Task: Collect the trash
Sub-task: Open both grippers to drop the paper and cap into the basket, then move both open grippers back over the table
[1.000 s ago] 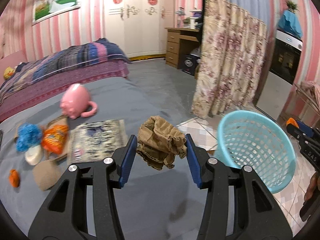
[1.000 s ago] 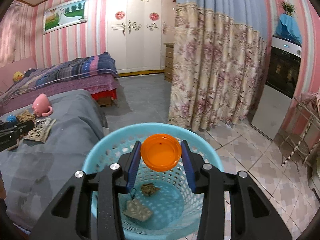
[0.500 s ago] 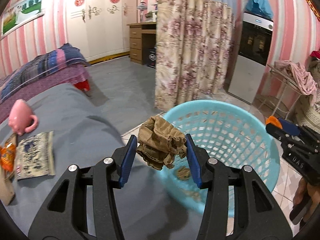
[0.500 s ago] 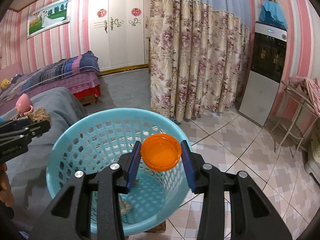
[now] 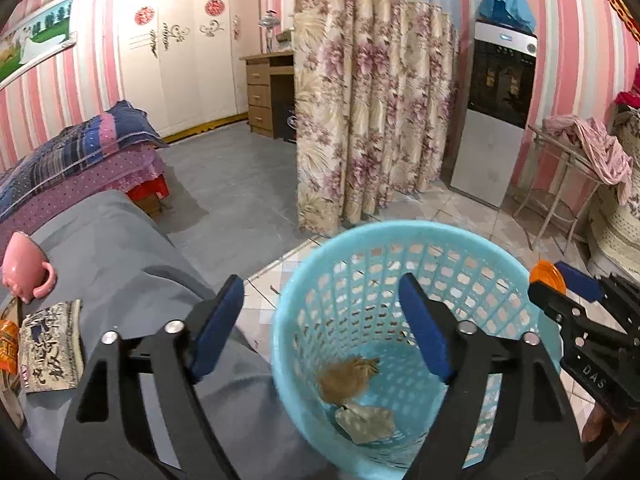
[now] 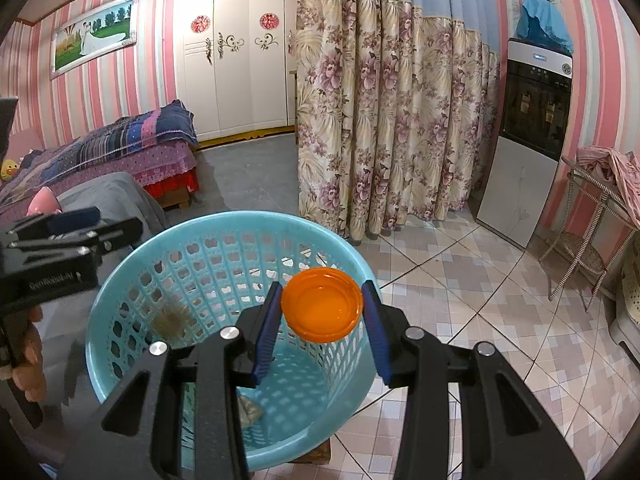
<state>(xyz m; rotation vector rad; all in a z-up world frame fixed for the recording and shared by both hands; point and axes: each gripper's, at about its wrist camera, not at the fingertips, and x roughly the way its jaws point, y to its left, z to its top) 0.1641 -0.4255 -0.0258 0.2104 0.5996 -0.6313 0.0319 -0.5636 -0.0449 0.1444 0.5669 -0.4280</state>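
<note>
A light blue plastic basket stands on the tiled floor beside the grey bed. My left gripper is open and empty above its rim. A brown crumpled wad is blurred inside the basket, above a grey scrap on the bottom. My right gripper is shut on an orange lid and holds it over the basket. The right gripper and lid also show at the right of the left wrist view.
On the grey bed lie a pink piggy mug, a printed wrapper and an orange packet. A floral curtain, a water dispenser and a wire rack with cloths stand beyond the basket.
My left gripper opened and let go of the brown wad, which is dropping into the basket. The right gripper moved slightly over the basket, still gripping the lid.
</note>
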